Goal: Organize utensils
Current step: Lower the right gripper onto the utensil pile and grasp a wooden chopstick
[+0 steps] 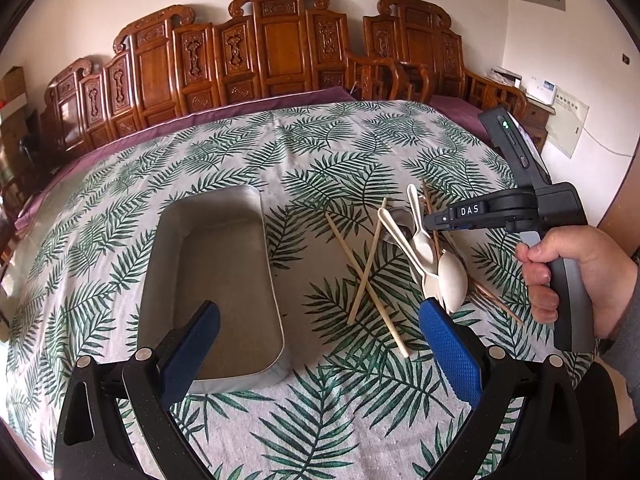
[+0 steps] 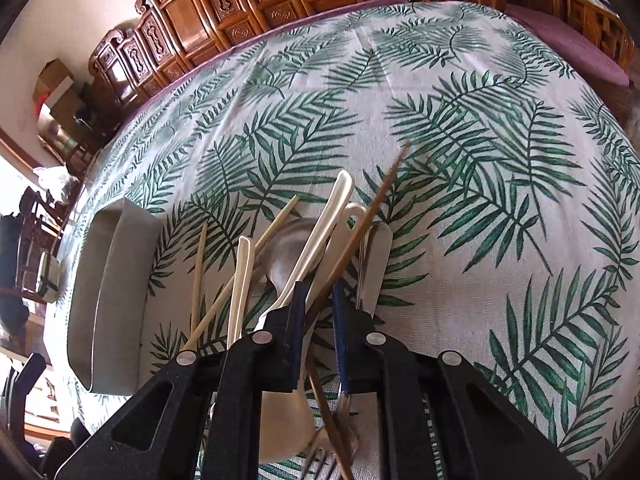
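Observation:
A pile of utensils lies on the leaf-print tablecloth (image 1: 320, 152): white plastic spoons (image 1: 452, 276), two crossed pale chopsticks (image 1: 366, 276), a metal spoon (image 1: 398, 222), brown skewers and a fork. An empty grey metal tray (image 1: 216, 280) sits left of the pile. My left gripper (image 1: 318, 320) is open above the cloth, between tray and pile, holding nothing. My right gripper (image 2: 318, 300) is low over the pile, its jaws narrowly apart around a brown skewer (image 2: 360, 240) and a white spoon handle (image 2: 320, 232); whether they clamp is unclear. The tray (image 2: 108, 280) lies to its left.
Carved wooden chairs (image 1: 276, 44) line the far side of the table. A purple cloth (image 1: 224, 114) edges the table's far rim. Boxes and clutter stand at the far left (image 2: 52, 92).

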A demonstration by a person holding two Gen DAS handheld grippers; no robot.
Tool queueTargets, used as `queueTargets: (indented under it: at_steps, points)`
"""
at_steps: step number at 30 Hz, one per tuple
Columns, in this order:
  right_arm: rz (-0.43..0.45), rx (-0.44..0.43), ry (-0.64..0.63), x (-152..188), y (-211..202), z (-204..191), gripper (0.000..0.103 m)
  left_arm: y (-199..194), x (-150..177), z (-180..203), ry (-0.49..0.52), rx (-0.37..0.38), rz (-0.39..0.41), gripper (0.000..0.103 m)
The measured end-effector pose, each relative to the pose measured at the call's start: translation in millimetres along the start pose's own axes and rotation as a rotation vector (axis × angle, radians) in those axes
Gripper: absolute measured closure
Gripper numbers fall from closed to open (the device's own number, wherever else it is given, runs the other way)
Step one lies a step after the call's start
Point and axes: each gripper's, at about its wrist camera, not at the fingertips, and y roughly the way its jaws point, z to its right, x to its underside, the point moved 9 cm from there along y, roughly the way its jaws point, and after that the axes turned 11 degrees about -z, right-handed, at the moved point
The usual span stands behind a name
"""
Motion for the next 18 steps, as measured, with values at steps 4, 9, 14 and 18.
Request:
queueTargets:
  at_steps: [4,9,14,18]
  points:
    - [0.031,0.000,-0.010,-0.6,-13.4,0.6,0.097,5.0,-3.1,7.1,0.012,0.000,-0.010,0.008]
    - [0.066,0.003,-0.015,-0.7,-28.4,7.3,0.097,12.8,-5.4,16.5,0.027,0.003,-0.031,0.008]
    - [0.102,0.000,-0.027,2.5,-46.1,12.1,0.097,25.8,-6.2,25.1,0.038,0.020,-0.071,0.018]
    - [0.121,0.012,-0.051,17.2,-60.6,15.5,0.097,38.2,-12.3,32.4,0.065,0.042,-0.100,0.026]
